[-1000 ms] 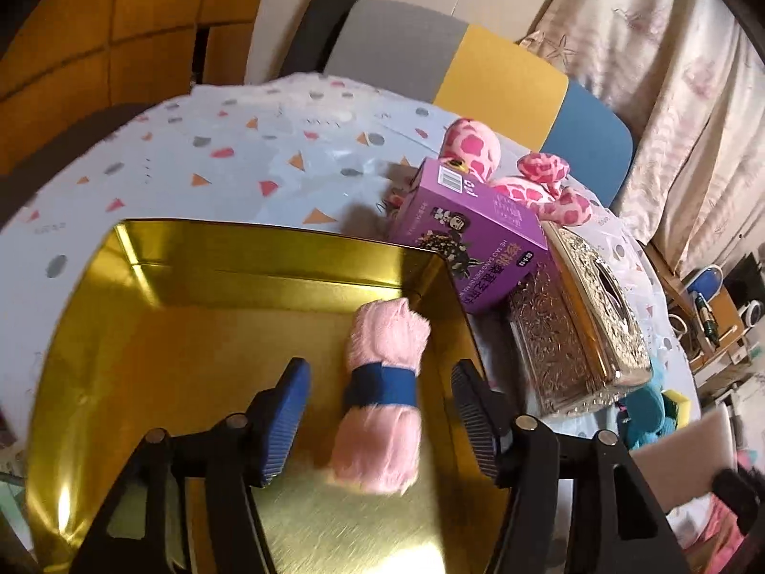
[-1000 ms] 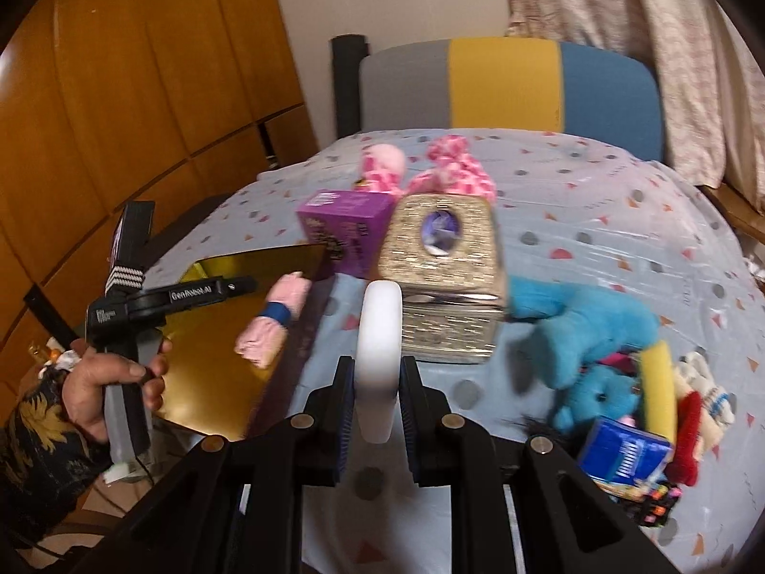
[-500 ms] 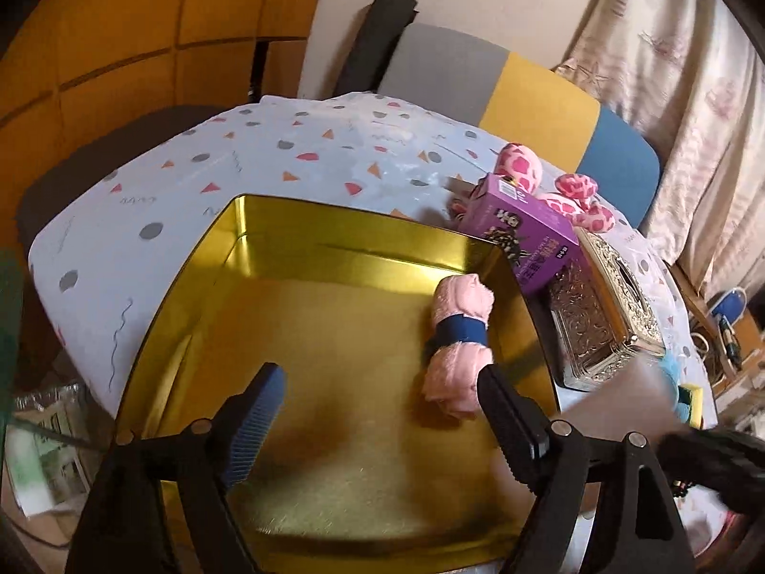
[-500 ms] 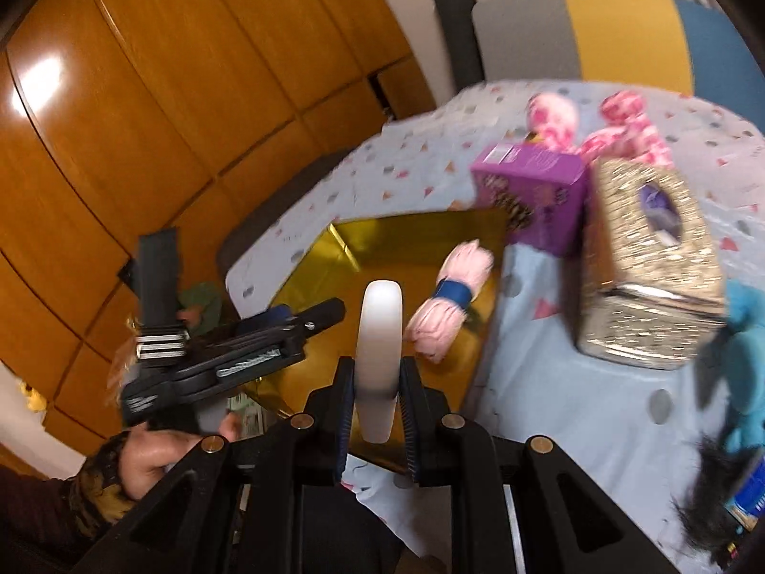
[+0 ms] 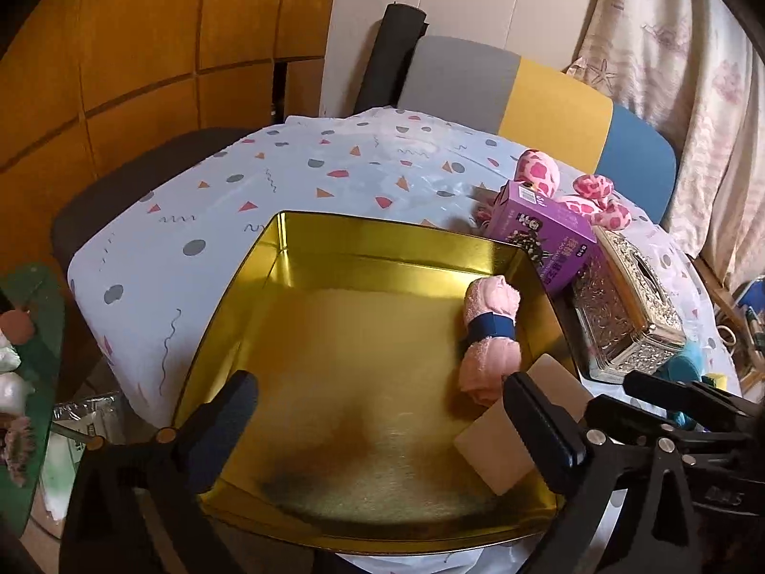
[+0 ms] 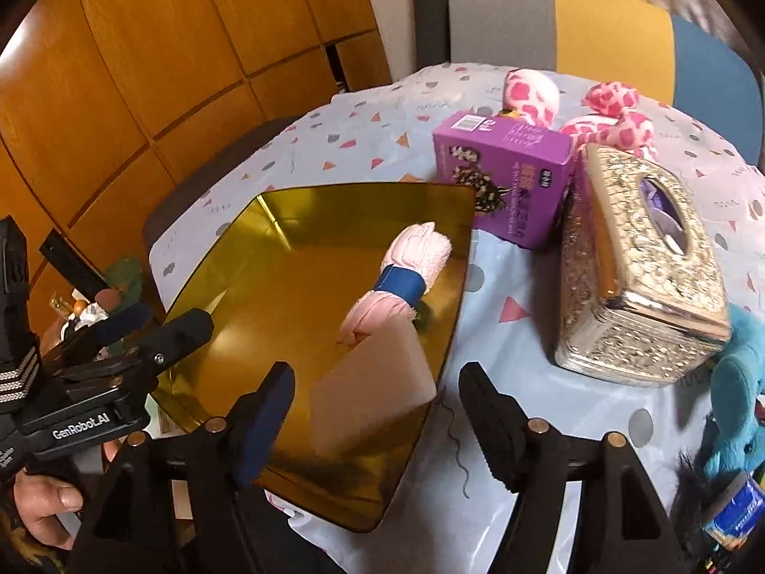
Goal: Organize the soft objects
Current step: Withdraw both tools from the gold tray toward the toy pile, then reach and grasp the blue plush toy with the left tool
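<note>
Both grippers spread, holding nothing; pale sponge (image 6: pixel 373 382) in gold tin (image 6: pixel 287 201) looks light, squashy—pinch its flat faces.

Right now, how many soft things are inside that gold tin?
2. A pink rolled towel with a blue band lies by the gold tin's right wall; a pale sponge block rests just in front of it, nearer the grippers. Nothing else shows inside.

A home dining corner: a table (image 5: pixel 306 182) under a confetti-print cloth, a padded chair (image 5: pixel 535 95) at its far side, curtains (image 5: pixel 669 48) right, wood-panelled doors (image 6: pixel 143 48) left.
</note>
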The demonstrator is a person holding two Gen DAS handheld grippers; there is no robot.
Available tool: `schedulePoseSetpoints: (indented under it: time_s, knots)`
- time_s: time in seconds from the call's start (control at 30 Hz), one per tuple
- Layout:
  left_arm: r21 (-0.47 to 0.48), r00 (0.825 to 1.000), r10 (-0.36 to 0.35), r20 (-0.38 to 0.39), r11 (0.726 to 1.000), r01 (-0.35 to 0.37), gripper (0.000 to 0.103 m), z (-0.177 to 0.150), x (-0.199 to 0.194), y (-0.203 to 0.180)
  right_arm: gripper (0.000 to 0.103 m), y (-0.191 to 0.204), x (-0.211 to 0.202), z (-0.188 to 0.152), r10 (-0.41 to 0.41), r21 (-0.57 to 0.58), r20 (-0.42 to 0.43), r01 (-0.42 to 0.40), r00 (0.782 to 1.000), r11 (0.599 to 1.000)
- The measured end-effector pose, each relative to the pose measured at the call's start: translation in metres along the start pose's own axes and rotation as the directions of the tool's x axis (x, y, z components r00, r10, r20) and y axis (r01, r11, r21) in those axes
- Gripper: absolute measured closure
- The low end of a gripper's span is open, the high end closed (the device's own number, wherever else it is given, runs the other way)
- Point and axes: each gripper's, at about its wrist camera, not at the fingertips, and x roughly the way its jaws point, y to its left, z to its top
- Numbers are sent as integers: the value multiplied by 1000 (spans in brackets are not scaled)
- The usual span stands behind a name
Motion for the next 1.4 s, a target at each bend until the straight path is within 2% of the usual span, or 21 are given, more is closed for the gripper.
schedulePoseSetpoints:
  time_s: [0.3,0.7,0.97,1.4]
  knots:
    - [41,1000,-6,12,999,6,0,-4,-10,-14,30,-15,-39,-10,-76,61,90,70,993,996]
    - [117,999,-48,11,992,46,0,-13,-17,-43,30,-61,-80,-26,-216,160,163,190,963,969]
    - [181,997,-71,18,981,66,0,-16,-22,-65,30,-115,-112,-39,-338,292,186,276,923,916]
    - [280,994,-112,1,954,107,0,-24,-24,-107,30,-192,-172,-65,-527,484,202,383,826,787]
